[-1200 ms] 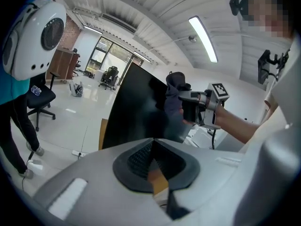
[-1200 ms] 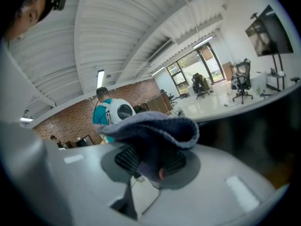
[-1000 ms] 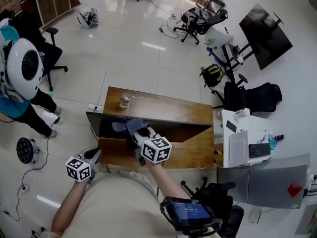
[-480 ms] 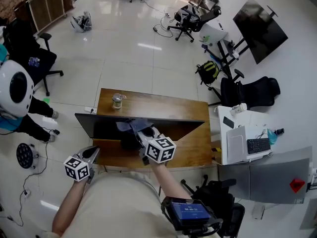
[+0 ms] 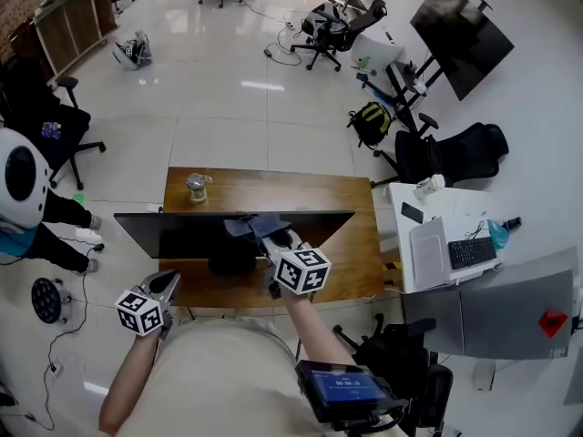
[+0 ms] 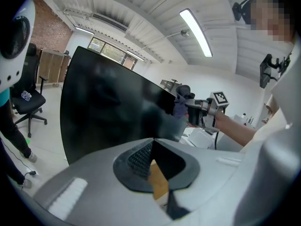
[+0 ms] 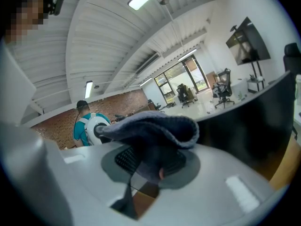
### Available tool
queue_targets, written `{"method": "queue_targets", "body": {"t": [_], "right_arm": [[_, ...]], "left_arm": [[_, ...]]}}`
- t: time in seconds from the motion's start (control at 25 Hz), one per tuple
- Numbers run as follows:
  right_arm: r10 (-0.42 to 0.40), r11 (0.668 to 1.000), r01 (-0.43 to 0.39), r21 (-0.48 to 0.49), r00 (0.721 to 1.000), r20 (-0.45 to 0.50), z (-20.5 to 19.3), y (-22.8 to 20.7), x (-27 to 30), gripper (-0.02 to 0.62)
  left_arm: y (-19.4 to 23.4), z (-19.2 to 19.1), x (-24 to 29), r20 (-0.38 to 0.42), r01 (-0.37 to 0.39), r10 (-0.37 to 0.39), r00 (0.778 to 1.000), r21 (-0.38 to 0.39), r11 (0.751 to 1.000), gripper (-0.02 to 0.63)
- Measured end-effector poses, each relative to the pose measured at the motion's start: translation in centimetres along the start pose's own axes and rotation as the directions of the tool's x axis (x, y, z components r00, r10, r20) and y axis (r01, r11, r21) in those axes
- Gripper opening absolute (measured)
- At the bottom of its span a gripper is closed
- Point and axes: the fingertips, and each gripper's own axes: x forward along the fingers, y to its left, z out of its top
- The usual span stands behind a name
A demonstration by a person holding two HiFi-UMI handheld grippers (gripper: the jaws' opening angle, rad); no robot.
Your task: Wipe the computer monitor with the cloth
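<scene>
Bright, even white light fills the room; a ceiling strip light (image 6: 195, 29) burns out to pure white in the left gripper view; the glossy floor (image 5: 260, 85) throws back pale glare in the head view; the black monitor screen (image 6: 108, 107) carries dim, smeared reflections; every view bows strongly at its edges; the close cloth (image 7: 150, 131) is soft and out of focus.

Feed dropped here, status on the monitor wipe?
Right gripper shut on cloth, at monitor top edge. Left gripper shut, empty, low. Nothing in the way.
</scene>
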Motion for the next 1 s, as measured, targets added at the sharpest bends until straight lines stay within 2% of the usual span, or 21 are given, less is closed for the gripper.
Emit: {"method": "queue_targets", "body": {"t": [0.4, 1.0], "right_arm": [[-0.077, 0.997, 0.077, 0.004, 0.997, 0.023, 1.6, -6.3, -4.4, 0.095], [-0.109, 0.993, 0.108, -0.050, 0.994, -0.016, 2.3, -11.6, -7.3, 0.095]], "left_arm": [[-3.0, -0.7, 1.9, 0.015, -0.003, 0.003, 1.000, -0.006, 1.000, -0.008], [-6.1, -3.2, 1.8, 0.029, -0.058, 0.059, 0.998, -0.047, 0.997, -0.008]]}}
